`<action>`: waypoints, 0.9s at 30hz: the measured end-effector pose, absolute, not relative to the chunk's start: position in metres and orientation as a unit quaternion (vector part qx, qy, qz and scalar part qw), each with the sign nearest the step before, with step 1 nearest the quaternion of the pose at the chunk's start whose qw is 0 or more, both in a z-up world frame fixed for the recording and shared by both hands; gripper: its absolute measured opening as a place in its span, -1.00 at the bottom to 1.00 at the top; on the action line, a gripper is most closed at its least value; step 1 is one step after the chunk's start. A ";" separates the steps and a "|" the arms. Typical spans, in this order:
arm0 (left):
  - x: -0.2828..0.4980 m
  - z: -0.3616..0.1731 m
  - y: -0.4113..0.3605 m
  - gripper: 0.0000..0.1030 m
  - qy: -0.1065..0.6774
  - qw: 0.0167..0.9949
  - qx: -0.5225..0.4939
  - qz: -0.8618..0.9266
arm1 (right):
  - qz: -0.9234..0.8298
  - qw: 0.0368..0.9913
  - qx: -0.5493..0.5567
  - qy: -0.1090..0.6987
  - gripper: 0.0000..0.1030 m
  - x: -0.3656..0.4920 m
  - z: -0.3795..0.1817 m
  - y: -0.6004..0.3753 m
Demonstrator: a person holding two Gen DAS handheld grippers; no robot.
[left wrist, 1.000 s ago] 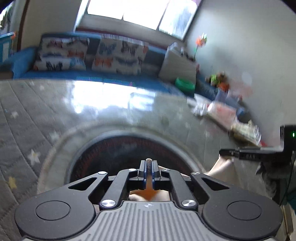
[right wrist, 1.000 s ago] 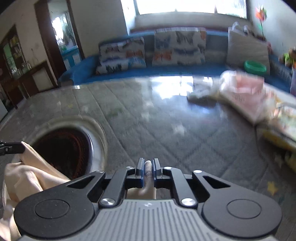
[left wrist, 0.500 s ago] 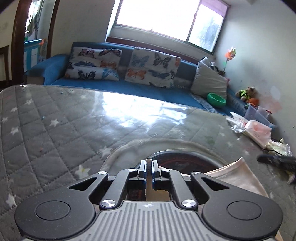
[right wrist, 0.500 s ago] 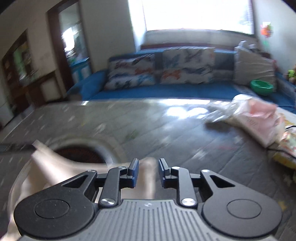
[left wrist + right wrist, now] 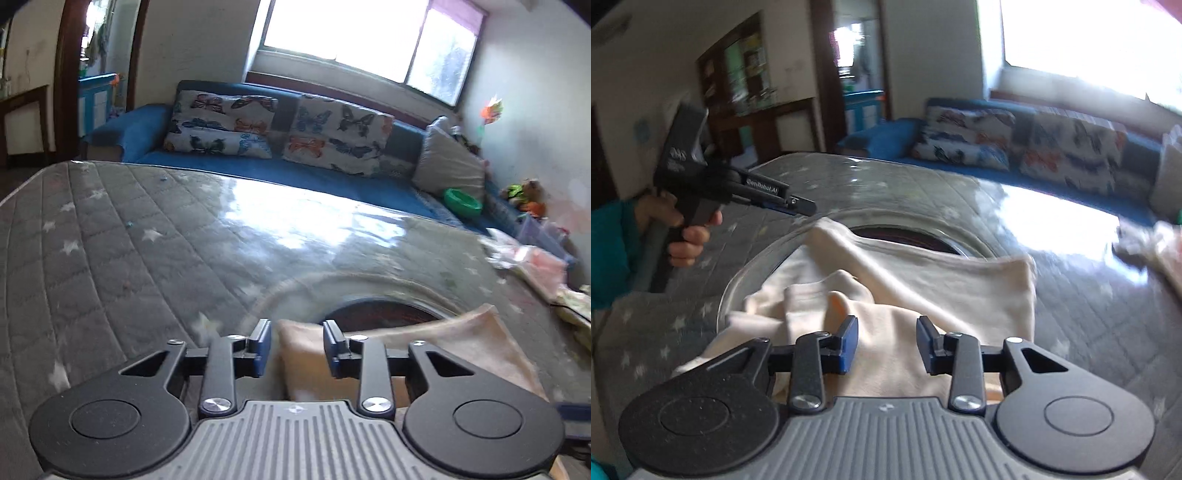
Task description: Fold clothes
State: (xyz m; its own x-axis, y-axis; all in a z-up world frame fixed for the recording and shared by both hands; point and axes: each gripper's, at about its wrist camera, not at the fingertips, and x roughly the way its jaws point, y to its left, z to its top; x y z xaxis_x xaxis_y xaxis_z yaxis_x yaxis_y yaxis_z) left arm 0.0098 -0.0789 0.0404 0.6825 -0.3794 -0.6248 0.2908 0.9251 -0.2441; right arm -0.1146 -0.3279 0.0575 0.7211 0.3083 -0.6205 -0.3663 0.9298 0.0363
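From my left wrist camera, my left gripper [image 5: 297, 347] has jaws that have just been opening and now stand apart, a corner of the cream garment [image 5: 461, 343] lying between them untouched, spread over the round dark opening [image 5: 380, 314] in the grey quilted table [image 5: 110, 258], with a blue sofa [image 5: 280, 173] behind. From my right wrist camera, my right gripper [image 5: 886, 345] has likewise just opened its jaws, parted above the rumpled cream garment [image 5: 923, 280] without pressing it, while my left hand [image 5: 683, 236] holds the other gripper beside the garment's far corner.
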 end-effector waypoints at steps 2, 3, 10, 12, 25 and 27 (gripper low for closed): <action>-0.012 0.042 -0.086 -0.28 0.355 0.909 -0.057 -0.211 | 0.182 0.926 -0.067 0.323 -0.33 -0.113 0.057 -0.317; -0.024 0.043 -0.090 -0.24 0.355 0.906 -0.053 -0.225 | 0.183 0.927 -0.072 0.319 -0.33 -0.113 0.058 -0.312; -0.057 0.028 -0.118 -0.22 0.373 0.895 -0.027 -0.241 | 0.171 0.924 -0.113 0.324 -0.53 -0.112 0.050 -0.293; -0.057 0.025 -0.123 -0.22 0.374 0.898 -0.017 -0.233 | 0.166 0.922 -0.118 0.328 -0.63 -0.113 0.047 -0.292; -0.058 0.018 -0.109 -0.90 0.371 0.899 -0.052 -0.228 | 0.155 0.930 -0.110 0.314 -0.84 -0.111 0.039 -0.297; -0.064 0.026 -0.099 -0.90 0.356 0.906 -0.063 -0.222 | 0.148 0.935 -0.095 0.307 -0.86 -0.115 0.042 -0.303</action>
